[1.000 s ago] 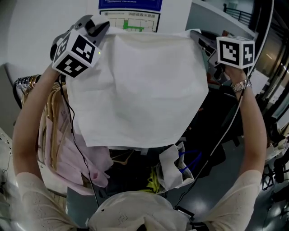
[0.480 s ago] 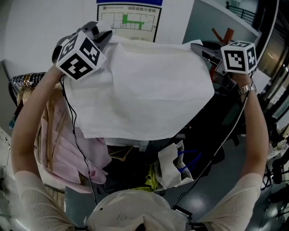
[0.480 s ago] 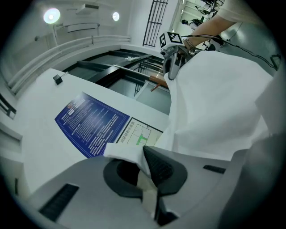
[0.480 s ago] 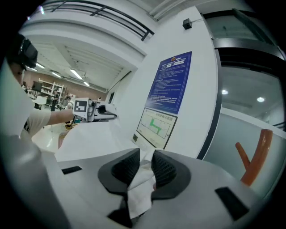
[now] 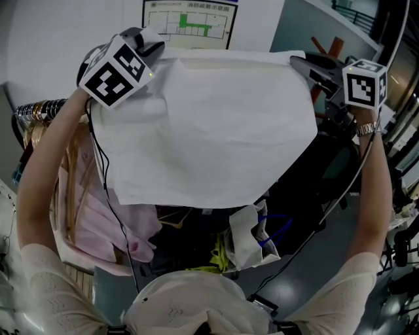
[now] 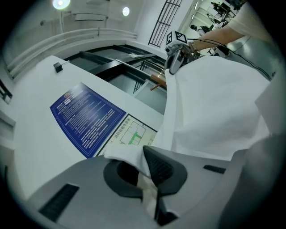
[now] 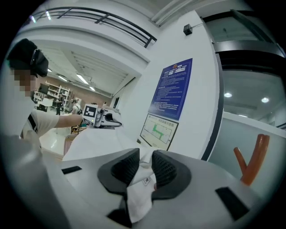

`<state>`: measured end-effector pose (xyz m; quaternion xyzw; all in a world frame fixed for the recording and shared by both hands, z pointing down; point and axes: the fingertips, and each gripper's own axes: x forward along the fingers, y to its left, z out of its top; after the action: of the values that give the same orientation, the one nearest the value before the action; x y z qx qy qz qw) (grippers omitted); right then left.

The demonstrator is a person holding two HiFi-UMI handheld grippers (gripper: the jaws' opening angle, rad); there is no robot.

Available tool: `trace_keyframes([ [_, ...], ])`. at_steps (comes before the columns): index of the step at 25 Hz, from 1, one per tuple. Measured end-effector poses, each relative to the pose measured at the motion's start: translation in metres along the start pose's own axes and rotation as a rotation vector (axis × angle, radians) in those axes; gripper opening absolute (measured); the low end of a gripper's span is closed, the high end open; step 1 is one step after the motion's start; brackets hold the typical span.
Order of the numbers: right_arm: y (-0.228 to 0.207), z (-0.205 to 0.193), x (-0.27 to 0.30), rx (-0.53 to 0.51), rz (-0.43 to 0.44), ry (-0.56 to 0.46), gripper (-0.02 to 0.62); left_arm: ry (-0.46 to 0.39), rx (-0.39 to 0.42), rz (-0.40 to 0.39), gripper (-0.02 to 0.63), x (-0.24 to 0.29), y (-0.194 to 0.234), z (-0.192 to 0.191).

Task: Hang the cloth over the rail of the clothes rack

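Note:
A white cloth (image 5: pixel 209 124) hangs spread out flat between my two grippers, high in front of the wall. My left gripper (image 5: pixel 154 49) is shut on its upper left corner, and a fold of cloth (image 6: pixel 219 107) is pinched in the jaws (image 6: pixel 145 169). My right gripper (image 5: pixel 306 64) is shut on the upper right corner, which sits between its ribbed pads (image 7: pixel 163 170). The rack's chrome rail (image 5: pixel 36 112) lies low at the left, below and left of the cloth, crowded with hangers.
Pink garments (image 5: pixel 91 209) hang from the rail under my left arm. A white bag with blue handles (image 5: pixel 252 239) lies below the cloth on dark clutter. A floor-plan poster (image 5: pixel 190 19) is on the wall behind. An orange forked stand (image 7: pixel 250 159) is at the right.
Both grippers have shifted a little to the right with the cloth still stretched between them; its lower edge has risen slightly.

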<state>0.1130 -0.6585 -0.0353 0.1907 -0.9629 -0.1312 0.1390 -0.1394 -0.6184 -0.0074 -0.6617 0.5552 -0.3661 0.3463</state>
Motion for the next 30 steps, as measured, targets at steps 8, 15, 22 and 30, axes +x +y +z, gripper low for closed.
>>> trace_keyframes([
  [8, -0.031, -0.003, -0.041, 0.019, -0.099, -0.062, 0.083, -0.009, 0.019, 0.023, 0.015, -0.005, 0.004, -0.004],
  [15, 0.084, 0.065, 0.027, -0.276, 0.088, -0.106, 0.083, -0.12, 0.012, 0.101, 0.017, -0.017, 0.015, 0.015],
  [22, 0.142, 0.094, 0.128, -0.361, 0.219, -0.082, 0.083, -0.221, -0.029, 0.165, 0.017, -0.034, 0.024, 0.026],
  [30, 0.155, 0.083, 0.207, -0.385, 0.288, 0.049, 0.083, -0.221, -0.037, 0.116, 0.017, -0.034, 0.022, 0.024],
])
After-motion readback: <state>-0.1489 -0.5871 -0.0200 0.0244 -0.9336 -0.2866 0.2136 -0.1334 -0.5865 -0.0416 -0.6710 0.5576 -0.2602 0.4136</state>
